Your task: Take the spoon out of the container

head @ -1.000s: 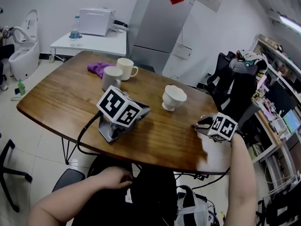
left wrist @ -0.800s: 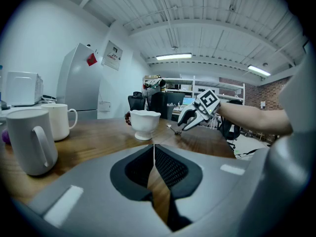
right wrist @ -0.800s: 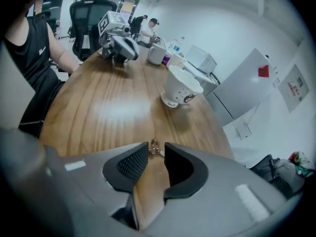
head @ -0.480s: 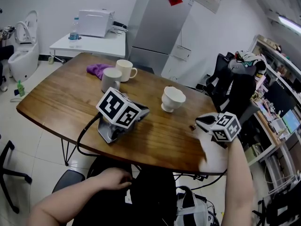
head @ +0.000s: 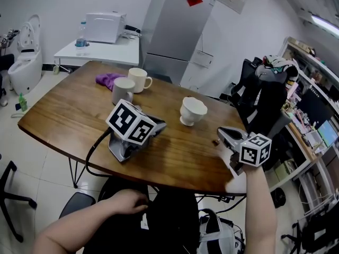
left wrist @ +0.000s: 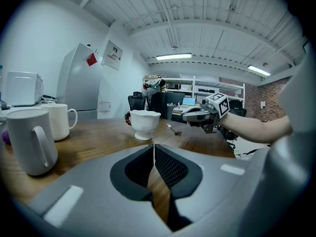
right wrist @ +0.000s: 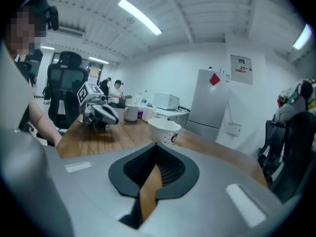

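The right gripper (right wrist: pixel 156 158), lifted off the wooden table (head: pixel 63 110) on the near right of the white cup (head: pixel 192 111), has just been closing its jaws, which now meet on nothing; the left gripper (left wrist: pixel 154 151), resting on the table left of the cup, is likewise clenched and empty. The spoon (left wrist: pixel 174 129) lies on the table just beside the cup, toward the right gripper. The cup's dark mark (right wrist: pixel 174 138) and the wall poster (right wrist: pixel 241 63) beyond it are too small to read.
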The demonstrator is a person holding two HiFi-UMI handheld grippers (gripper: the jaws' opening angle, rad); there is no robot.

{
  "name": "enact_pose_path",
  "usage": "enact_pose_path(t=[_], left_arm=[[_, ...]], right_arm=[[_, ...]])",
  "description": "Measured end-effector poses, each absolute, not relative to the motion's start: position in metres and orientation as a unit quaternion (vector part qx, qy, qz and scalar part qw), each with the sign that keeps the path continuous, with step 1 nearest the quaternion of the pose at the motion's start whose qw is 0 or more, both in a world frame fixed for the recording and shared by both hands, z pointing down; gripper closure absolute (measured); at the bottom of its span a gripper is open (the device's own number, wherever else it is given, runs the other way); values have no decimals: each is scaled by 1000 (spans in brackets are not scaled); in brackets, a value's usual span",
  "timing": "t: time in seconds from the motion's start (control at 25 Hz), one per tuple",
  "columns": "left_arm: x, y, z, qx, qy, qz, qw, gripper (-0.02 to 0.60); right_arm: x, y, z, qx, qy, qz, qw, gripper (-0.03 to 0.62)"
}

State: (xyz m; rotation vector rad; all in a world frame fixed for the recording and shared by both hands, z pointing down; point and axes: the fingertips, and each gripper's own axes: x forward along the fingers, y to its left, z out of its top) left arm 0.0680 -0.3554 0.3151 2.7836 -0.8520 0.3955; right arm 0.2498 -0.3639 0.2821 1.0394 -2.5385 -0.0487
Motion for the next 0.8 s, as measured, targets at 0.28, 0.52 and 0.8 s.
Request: enact_pose_path(t=[0.28, 0.52, 0.8], left_arm=[[68, -355, 314, 943, -289, 134, 102, 569], [68, -355, 315, 943, -288, 134, 101, 569], [68, -355, 314, 943, -288, 134, 101, 569]], right_arm=[[248, -358, 282, 383, -917, 33, 108, 591], [249, -356, 285, 387, -918, 47, 75, 591], [257, -357, 285, 397, -914, 57, 58, 592]])
